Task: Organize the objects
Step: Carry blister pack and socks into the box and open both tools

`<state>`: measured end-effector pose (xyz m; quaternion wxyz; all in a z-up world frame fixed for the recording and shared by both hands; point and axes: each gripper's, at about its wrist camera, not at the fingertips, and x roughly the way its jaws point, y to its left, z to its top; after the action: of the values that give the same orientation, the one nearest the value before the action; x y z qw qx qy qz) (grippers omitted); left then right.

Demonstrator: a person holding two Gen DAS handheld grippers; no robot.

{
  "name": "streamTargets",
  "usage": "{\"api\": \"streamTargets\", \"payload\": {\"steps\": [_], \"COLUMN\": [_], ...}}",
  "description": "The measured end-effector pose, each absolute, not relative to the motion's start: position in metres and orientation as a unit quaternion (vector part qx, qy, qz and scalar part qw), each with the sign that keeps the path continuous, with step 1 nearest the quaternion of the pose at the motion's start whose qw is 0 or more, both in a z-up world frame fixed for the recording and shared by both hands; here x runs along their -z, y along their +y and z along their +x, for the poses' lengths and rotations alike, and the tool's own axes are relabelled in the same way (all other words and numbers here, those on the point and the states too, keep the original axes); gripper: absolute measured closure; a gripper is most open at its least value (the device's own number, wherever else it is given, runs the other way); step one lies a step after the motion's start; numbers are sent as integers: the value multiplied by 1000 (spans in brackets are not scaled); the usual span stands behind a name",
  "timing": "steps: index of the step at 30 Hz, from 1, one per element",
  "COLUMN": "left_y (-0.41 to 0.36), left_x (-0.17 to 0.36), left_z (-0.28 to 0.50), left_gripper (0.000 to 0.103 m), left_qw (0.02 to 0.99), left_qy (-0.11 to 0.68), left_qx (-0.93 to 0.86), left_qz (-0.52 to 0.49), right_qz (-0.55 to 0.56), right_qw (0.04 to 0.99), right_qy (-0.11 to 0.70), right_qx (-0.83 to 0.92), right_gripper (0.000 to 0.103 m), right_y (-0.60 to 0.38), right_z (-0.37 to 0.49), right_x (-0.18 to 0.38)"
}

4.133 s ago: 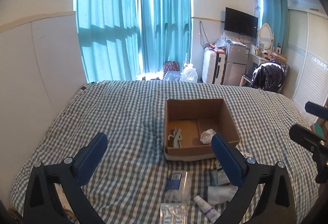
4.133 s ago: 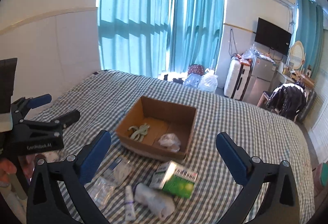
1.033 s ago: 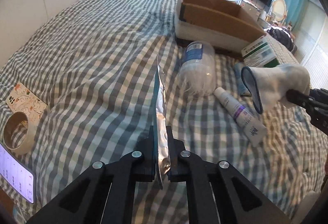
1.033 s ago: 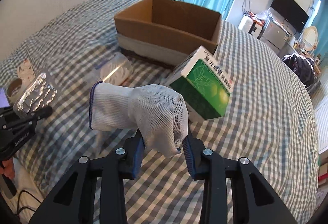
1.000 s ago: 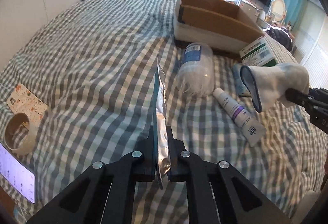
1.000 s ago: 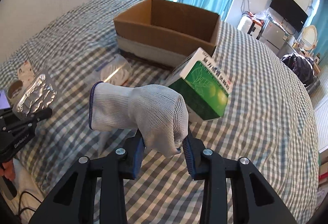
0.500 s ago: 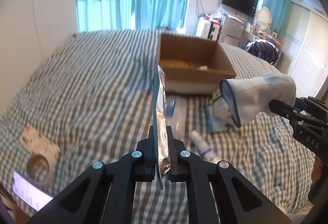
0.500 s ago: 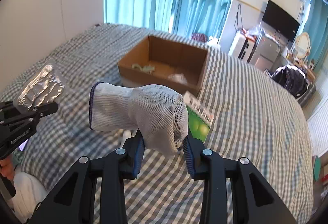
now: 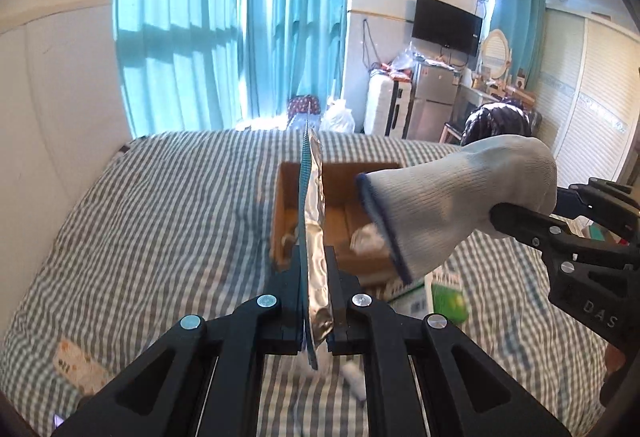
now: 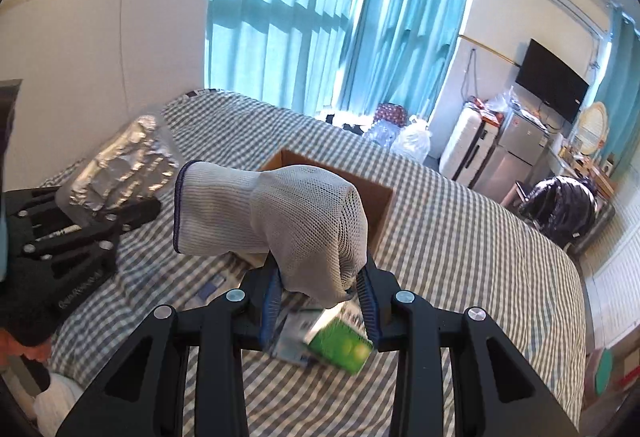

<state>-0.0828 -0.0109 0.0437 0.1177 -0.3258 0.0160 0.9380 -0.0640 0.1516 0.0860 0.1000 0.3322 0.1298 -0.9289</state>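
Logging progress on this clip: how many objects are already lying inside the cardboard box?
2 visible in the cardboard box: a pale item at its left wall, and a crumpled white wad right of centre. The held foil blister pack and white knit glove hide part of the floor.

Knitted cloth glove [image 10: 280, 221], shiny crinkled foil pack [image 9: 316, 237], matt cardboard box [image 9: 344, 177].

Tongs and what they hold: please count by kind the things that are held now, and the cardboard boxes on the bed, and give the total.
Gloves: 1, white glove in the right tongs.
Foil blister packs: 1 in the left tongs.
Cardboard boxes: 1.
Total: 3.
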Motion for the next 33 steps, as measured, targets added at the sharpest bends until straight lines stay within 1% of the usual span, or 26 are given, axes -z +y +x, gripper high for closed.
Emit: {"api": "streamTargets", "payload": {"steps": [6,9,14,17,20,24,27,31,32,33], "left_y": [-1,1,19,31,39,43,42,42,41,40], "left_x": [-45,-40,-18,4,27,52,65,68,66,64], "left_z": [-139,-169,-210,-227,-237,-239,-238,-230,-228,-226], "left_gripper": [96,96,96,96,96,96,96,96,94,94], "left_qw": [120,121,109,114,118,124,141,144,145,146], "left_qy": [3,-6,29,43,46,50,33,42,45,47], "left_qx": [-936,-933,-930,-923,-914,-904,-892,-884,-883,-883], "left_qz": [-332,-339,-350,-366,-386,-406,-428,-442,-443,-444], "right_qz": [325,322,340,367,401,451,465,458,453,447], "right_qw": [94,90,85,76,68,66,68,85,86,88], "right_qy": [135,135,132,115,101,56,42,40,37,34], "right_qx": [931,933,927,920,908,888,882,884,887,889], "right_gripper": [69,69,69,69,69,69,68,65,63,58], "right_y": [165,173,179,186,195,209,210,204,202,198], "right_z": [-114,-144,-199,-229,-245,-253,-249,-244,-244,-242], "right_x": [-101,-99,-69,-35,-3,30,37,30,27,23]}}
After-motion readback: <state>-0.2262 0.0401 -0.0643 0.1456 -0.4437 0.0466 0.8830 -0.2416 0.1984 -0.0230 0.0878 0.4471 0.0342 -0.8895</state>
